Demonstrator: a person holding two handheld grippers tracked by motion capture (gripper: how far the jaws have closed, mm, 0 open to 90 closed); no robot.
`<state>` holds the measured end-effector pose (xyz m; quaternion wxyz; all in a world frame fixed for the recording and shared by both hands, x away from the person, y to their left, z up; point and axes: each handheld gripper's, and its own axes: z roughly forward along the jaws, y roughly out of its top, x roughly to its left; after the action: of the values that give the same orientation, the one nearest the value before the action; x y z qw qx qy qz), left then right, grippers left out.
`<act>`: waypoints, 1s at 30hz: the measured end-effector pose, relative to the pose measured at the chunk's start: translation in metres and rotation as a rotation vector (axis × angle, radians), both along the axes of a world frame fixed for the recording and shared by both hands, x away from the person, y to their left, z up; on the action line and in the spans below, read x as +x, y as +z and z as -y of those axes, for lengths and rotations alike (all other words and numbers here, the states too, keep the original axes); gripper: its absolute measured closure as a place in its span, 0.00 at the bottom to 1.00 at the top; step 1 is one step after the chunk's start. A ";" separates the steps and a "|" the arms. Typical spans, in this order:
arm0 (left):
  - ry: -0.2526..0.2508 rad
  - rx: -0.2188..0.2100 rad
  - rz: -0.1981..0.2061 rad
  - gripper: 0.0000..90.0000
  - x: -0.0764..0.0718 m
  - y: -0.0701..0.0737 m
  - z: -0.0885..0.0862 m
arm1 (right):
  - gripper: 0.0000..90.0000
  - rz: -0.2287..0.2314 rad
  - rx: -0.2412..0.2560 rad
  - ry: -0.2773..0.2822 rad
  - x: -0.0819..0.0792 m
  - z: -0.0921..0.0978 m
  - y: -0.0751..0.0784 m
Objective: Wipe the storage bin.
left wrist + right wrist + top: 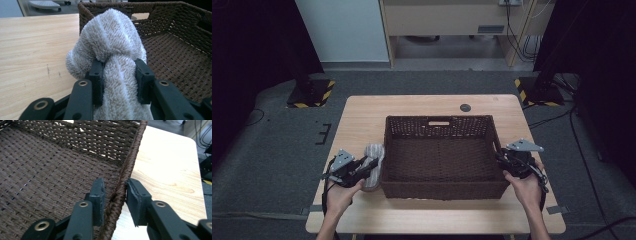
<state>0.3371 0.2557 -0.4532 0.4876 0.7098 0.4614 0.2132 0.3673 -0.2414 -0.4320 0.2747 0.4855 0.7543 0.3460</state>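
A rolled, pale fluffy towel point(110, 42) lies on the worktop point(362, 112) just outside the left wall of a dark brown woven basket point(439, 192), touching or nearly touching that wall. In the high view the towel point(373, 165) sits lengthwise along the basket's left side, near the front-left part of the worktop.

The left hand-held gripper point(119, 75) is clamped on the towel: its two black jaws press into the pile from either side, and the cloth bulges out above them. In the high view this hand-held gripper point(362, 167) is held by the person's left hand point(341, 192), with a grey three-cornered plate on top.

The right hand-held gripper point(114, 195) straddles the basket's right rim point(130, 162), one jaw inside the basket and one outside. The jaws stand close to the braided edge; the outer one touches it, while a thin gap shows beside the inner one, so I cannot tell whether the grip is firm. The person's right hand point(524, 187) holds it point(504, 162) at the basket's right wall.

The basket stands in the middle of the light wooden worktop, with a handle slot in its far wall. A small dark round disc point(465, 107) lies on the worktop behind it.
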 end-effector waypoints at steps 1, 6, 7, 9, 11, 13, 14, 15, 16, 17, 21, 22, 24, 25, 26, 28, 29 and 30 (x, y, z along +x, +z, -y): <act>0.005 0.005 0.002 0.71 0.001 0.000 0.001 | 0.77 0.001 -0.005 0.002 0.001 0.000 0.000; 0.034 -0.003 0.003 0.72 0.009 -0.002 -0.002 | 0.78 0.011 0.020 -0.004 0.006 -0.004 -0.002; 0.031 -0.003 0.003 0.72 0.010 -0.003 -0.003 | 0.78 0.013 0.016 -0.003 0.006 -0.005 -0.002; 0.030 -0.005 0.002 0.71 0.009 -0.006 -0.004 | 0.78 0.013 0.009 -0.005 0.007 -0.006 -0.002; 0.033 -0.001 -0.008 0.71 0.007 -0.010 -0.005 | 0.76 0.020 0.013 0.004 0.006 -0.005 -0.002; 0.037 0.009 -0.027 0.71 0.007 -0.015 -0.006 | 0.74 0.025 0.021 0.010 0.006 -0.003 -0.003; 0.039 0.018 -0.046 0.71 0.006 -0.019 -0.006 | 0.73 0.022 0.023 0.015 0.006 -0.003 -0.003; 0.035 0.035 -0.066 0.71 0.007 -0.023 -0.006 | 0.71 0.022 0.023 0.017 0.005 -0.002 -0.003; 0.028 0.062 -0.089 0.71 0.007 -0.028 -0.005 | 0.70 0.021 0.024 0.015 0.005 -0.002 -0.003; 0.023 0.085 -0.110 0.71 0.007 -0.034 -0.002 | 0.69 0.022 0.027 0.013 0.005 -0.002 -0.003; 0.018 0.145 -0.143 0.71 0.009 -0.048 0.004 | 0.64 0.024 0.033 0.015 0.005 -0.001 -0.002; 0.022 0.138 -0.145 0.71 0.010 -0.049 0.004 | 0.62 0.028 0.033 0.012 0.004 -0.001 -0.002; 0.021 0.122 -0.149 0.71 0.010 -0.050 0.001 | 0.58 0.030 0.032 0.009 0.004 0.000 -0.002; 0.022 0.111 -0.149 0.71 0.010 -0.049 0.000 | 0.57 0.032 0.034 0.011 0.004 0.001 -0.002; 0.023 0.104 -0.152 0.71 0.009 -0.048 -0.002 | 0.55 0.033 0.038 0.008 0.004 0.001 -0.002; 0.029 0.093 -0.144 0.71 0.006 -0.042 -0.007 | 0.53 0.031 0.050 0.014 0.003 0.002 -0.001; 0.034 0.082 -0.133 0.70 0.004 -0.038 -0.009 | 0.52 0.030 0.053 0.018 0.002 0.003 0.000; 0.042 0.067 -0.121 0.70 0.001 -0.033 -0.011 | 0.52 0.029 0.052 0.023 0.001 0.003 0.000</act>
<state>0.3382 0.2671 -0.4861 0.4302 0.7274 0.4975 0.1957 0.3681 -0.2445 -0.4315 0.2688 0.4788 0.7466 0.3756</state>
